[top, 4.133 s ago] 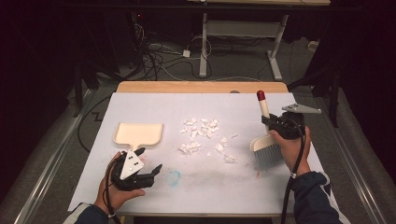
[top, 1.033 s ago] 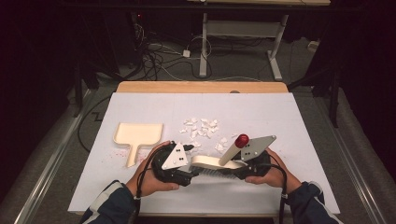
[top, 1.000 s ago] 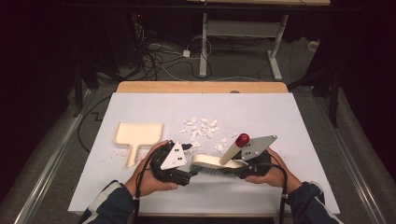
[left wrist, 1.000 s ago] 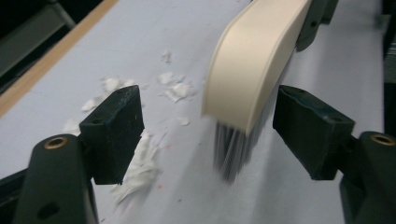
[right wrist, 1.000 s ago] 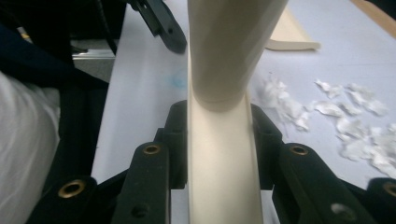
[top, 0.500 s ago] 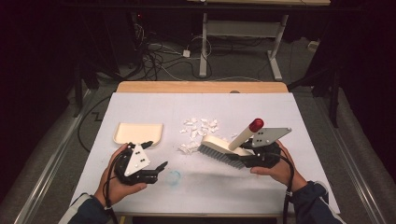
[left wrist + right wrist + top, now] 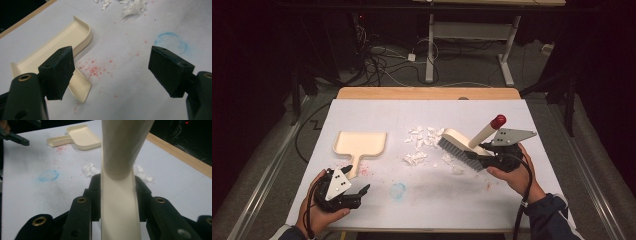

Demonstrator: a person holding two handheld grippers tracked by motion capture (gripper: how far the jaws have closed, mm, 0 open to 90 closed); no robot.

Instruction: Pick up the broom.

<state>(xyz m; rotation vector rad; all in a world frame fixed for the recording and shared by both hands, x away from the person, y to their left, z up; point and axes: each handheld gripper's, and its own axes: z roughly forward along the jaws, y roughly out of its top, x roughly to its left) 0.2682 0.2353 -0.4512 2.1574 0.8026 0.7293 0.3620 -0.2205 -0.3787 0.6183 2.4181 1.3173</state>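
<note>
Left tool (image 7: 354, 186): I hold it low at the near left of the counter (image 7: 562, 165), on the near side of the dustpan (image 7: 360, 145). Its jaws stand wide apart with nothing between them; they have just been opening further. In the left gripper view the dustpan's handle lies just past one pad (image 7: 60, 72), not touching that I can tell.
Right tool (image 7: 477, 157): I have it to the right of the dustpan, well apart from it, clamped on the brush (image 7: 459, 145). In the right gripper view the jaws press on both sides of the cream handle (image 7: 120, 202).
Brush: held tilted, its red knob (image 7: 498, 121) up and away from the dustpan, its bristle head down toward the scraps (image 7: 424, 145). I cannot tell whether the bristles touch the counter.
Dustpan: cream, flat on the counter at the left, handle pointing toward my left tool, open mouth at the far end.
Scraps: white bits in a loose heap between the dustpan and the brush, a few stray ones just beside the bristles.
Red specks (image 7: 96, 70): scattered on the counter right beside the dustpan's handle.
Blue ring (image 7: 397, 190): a faint smudge on the counter, near side of the dustpan, between my two tools.
</note>
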